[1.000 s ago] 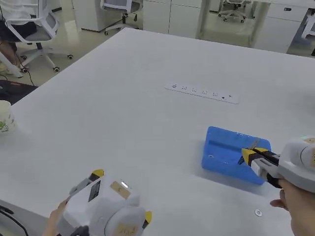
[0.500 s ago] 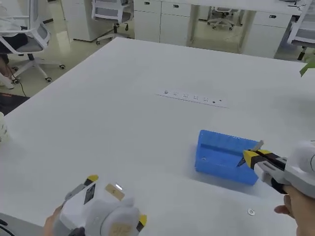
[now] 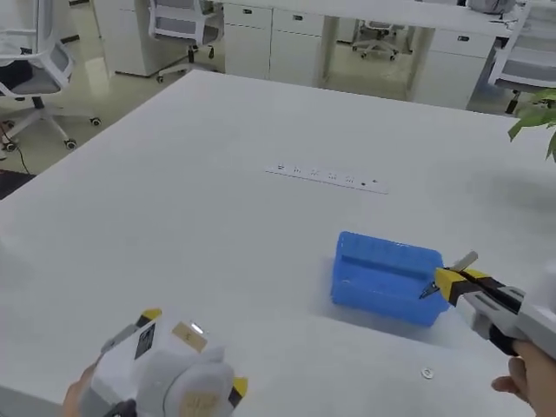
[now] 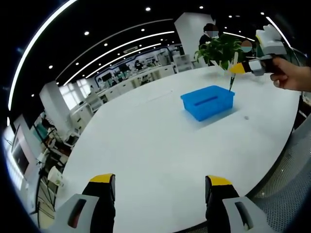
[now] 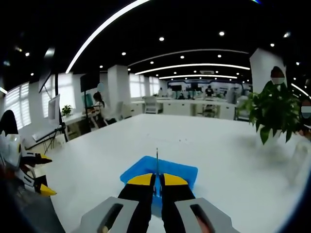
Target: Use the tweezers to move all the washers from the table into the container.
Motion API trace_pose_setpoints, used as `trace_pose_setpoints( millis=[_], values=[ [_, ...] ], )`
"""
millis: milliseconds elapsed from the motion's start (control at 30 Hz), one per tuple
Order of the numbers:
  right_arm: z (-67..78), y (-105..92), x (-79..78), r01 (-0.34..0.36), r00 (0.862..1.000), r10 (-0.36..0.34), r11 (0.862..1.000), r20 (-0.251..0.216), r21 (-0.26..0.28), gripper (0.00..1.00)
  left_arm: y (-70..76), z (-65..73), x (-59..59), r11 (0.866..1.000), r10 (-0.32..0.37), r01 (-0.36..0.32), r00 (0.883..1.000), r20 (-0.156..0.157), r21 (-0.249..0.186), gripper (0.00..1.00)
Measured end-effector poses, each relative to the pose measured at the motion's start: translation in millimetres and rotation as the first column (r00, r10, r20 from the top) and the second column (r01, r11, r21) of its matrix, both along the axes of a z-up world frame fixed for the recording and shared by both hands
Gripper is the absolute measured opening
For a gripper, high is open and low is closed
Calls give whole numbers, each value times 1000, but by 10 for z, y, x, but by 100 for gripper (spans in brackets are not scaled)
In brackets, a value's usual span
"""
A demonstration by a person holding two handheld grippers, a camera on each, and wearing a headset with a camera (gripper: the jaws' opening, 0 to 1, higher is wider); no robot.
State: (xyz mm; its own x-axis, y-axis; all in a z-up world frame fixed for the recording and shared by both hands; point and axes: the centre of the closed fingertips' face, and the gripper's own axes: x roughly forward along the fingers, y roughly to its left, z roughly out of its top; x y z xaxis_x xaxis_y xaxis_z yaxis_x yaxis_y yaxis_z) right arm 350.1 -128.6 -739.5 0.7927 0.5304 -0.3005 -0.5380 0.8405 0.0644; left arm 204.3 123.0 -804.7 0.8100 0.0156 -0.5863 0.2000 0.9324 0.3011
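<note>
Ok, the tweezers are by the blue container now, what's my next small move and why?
Probably draw the right gripper toward you and lower the tweezers tips beside the washer. That washer lies on the table in front of the container, and I cannot tell whether the tips carry anything.

I look down on a broad white desk (image 3: 174, 200) with a smooth, plain top. A blue rectangular container (image 3: 385, 278) stands on it, to the right in my head view, open side up. Nearer my edge of the desk, a single small washer (image 3: 426, 373) lies flat on the surface, close to the container but apart from it. Beyond the container, toward the middle of the desk, a long narrow socket strip (image 3: 326, 176) lies flat along the top.
</note>
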Motion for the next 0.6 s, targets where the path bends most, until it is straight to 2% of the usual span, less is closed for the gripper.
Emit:
trace_pose_setpoints(
  millis=[233, 300, 533, 600],
  values=[
    [-127, -67, -135, 20, 999, -20, 1000, -39, 5, 2, -3, -5, 1, 1000, -1, 1, 1000, -1, -1, 77],
    [-224, -89, -141, 24, 998, -24, 1000, -55, -10, 2, -3, -7, 0, 1000, -1, 1, 1000, -3, -1, 77],
    [-433, -143, -272, 21, 995, -25, 999, -99, -40, 2, -8, -17, 1, 1000, -3, 3, 1000, -8, -8, 77],
    [-524, -154, -303, 7, 994, -15, 998, -111, -66, 2, -12, -18, -2, 1000, -5, 5, 1000, -9, -8, 78]
  ],
)
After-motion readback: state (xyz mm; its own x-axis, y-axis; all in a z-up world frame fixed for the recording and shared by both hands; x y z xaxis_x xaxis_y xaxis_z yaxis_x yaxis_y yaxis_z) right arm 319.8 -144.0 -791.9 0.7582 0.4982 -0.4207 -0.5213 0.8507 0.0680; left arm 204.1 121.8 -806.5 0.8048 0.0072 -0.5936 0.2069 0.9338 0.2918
